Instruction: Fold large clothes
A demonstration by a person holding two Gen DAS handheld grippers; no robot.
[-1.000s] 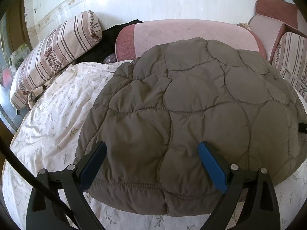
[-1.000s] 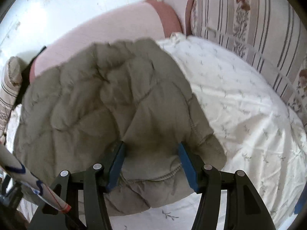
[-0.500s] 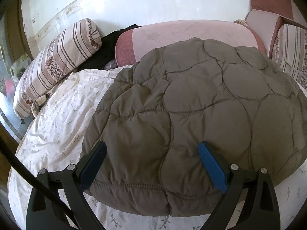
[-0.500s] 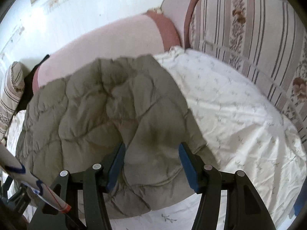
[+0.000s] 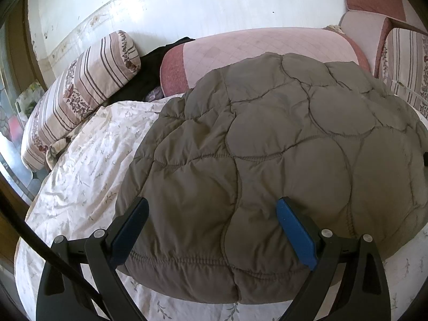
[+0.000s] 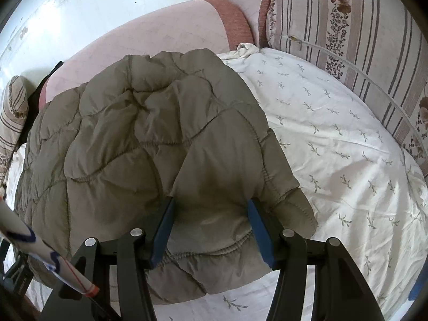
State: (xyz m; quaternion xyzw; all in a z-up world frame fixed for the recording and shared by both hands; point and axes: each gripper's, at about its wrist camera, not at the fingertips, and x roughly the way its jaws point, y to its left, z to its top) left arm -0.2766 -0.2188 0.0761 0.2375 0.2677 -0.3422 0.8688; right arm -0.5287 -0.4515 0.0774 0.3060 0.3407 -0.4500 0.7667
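A large grey-brown quilted jacket (image 5: 267,160) lies folded in a thick pile on a bed with a white leaf-print sheet (image 5: 88,160). My left gripper (image 5: 211,222) is open, its blue pads wide apart above the jacket's near hem, holding nothing. In the right wrist view the jacket (image 6: 128,139) fills the left and middle. My right gripper (image 6: 210,222) is open with its pads on either side of a puffy corner of the jacket near the front edge; the pads do not pinch it.
A pink bolster (image 5: 256,50) lies behind the jacket by the wall. A striped floral pillow (image 5: 80,93) is at the left and dark clothes (image 5: 149,72) beside it. A striped cushion (image 6: 361,40) borders the bed on the right. Bare sheet (image 6: 347,147) lies right of the jacket.
Both grippers have drawn back and risen a little from the jacket, so more of the bed and wall shows. The jacket lies as before. Both stay open.
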